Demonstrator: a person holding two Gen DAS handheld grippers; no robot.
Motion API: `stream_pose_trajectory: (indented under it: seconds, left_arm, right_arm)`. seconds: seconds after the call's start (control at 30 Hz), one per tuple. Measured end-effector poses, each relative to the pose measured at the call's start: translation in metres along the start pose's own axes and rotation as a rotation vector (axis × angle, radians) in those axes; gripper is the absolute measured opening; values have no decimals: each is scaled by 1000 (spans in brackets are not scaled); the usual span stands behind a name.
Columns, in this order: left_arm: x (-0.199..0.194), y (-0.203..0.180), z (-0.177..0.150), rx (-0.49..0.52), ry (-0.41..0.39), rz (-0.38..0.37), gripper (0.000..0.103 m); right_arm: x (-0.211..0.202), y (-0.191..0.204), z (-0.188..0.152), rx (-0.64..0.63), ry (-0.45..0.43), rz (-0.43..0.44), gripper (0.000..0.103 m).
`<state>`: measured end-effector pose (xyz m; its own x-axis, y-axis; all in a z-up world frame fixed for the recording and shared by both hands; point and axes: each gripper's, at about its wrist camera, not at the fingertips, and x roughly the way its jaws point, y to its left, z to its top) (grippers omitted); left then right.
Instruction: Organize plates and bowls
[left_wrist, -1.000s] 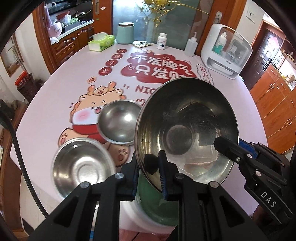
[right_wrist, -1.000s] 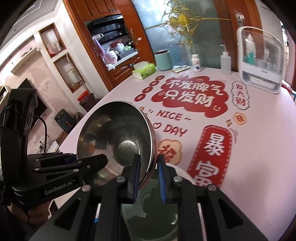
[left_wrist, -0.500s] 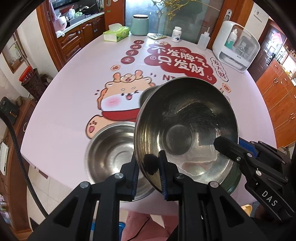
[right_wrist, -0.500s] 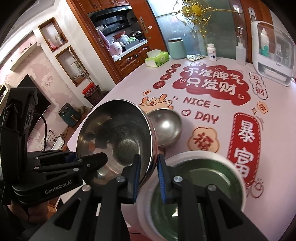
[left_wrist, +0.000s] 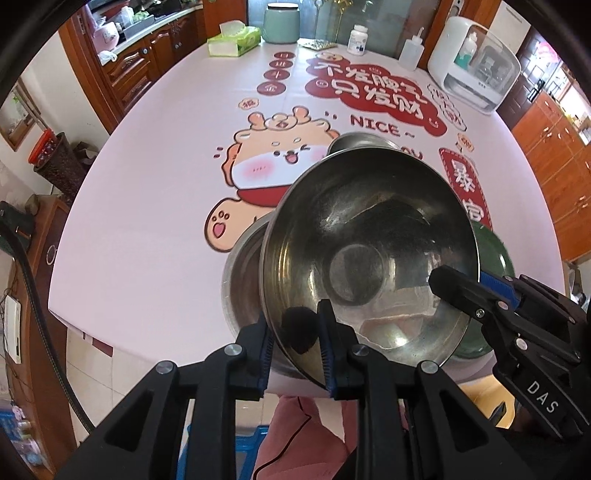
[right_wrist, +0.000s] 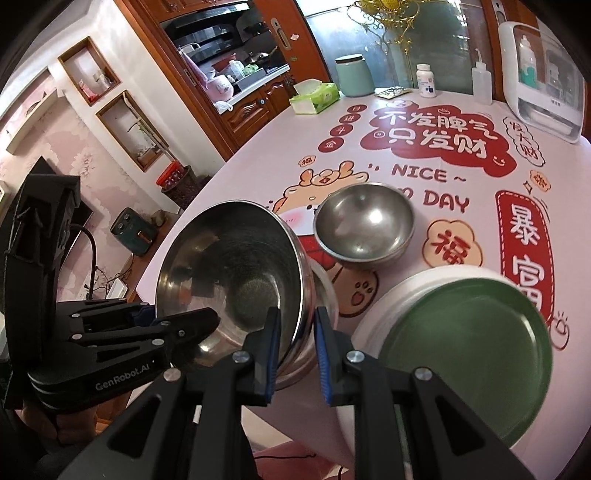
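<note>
Both grippers hold one large steel bowl (left_wrist: 369, 258) by its rim, tilted above the table's near edge. My left gripper (left_wrist: 295, 339) is shut on its near rim. My right gripper (right_wrist: 295, 328) is shut on the other side of the same bowl (right_wrist: 236, 273). Right under it sits a second steel bowl (left_wrist: 240, 280), mostly hidden; its rim shows in the right wrist view (right_wrist: 327, 295). A small steel bowl (right_wrist: 364, 223) stands farther in. A green plate (right_wrist: 469, 350) lies on a white plate (right_wrist: 373, 314) at the near right.
The round table (left_wrist: 147, 221) has a pink printed cloth. At its far edge stand a tissue box (left_wrist: 233, 41), a teal canister (left_wrist: 281, 17), a pill bottle (left_wrist: 357, 40), a squeeze bottle (left_wrist: 410, 54) and a white appliance (left_wrist: 476, 70). Wooden cabinets surround it.
Both grippers have carried the large bowl leftward, off the green plate stack and over the second steel bowl at the table's near edge. Both grips stay shut on it.
</note>
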<state>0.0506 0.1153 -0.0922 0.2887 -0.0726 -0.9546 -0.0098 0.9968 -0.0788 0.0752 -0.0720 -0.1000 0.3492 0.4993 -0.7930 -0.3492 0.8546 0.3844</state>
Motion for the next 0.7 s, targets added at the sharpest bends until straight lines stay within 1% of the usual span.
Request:
stream_pose_trajectory:
  seconds: [0.13, 0.3, 0.47, 0.63, 0.7]
  left_arm:
    - [10, 10, 0, 17, 32, -21, 20]
    - [21, 17, 5, 53, 53, -34, 20]
    - [29, 19, 8, 102, 78, -32, 23]
    - [31, 25, 11, 117, 83, -38, 23]
    - [31, 26, 12, 120, 82, -39, 26]
  right_arm:
    - [9, 6, -5, 30, 7, -18, 18]
    - [20, 10, -8, 58, 9, -46, 18]
    - [28, 14, -9, 78, 17, -81, 18]
    - [33, 17, -7, 85, 30, -109, 21]
    - [34, 18, -7, 87, 38, -119, 21]
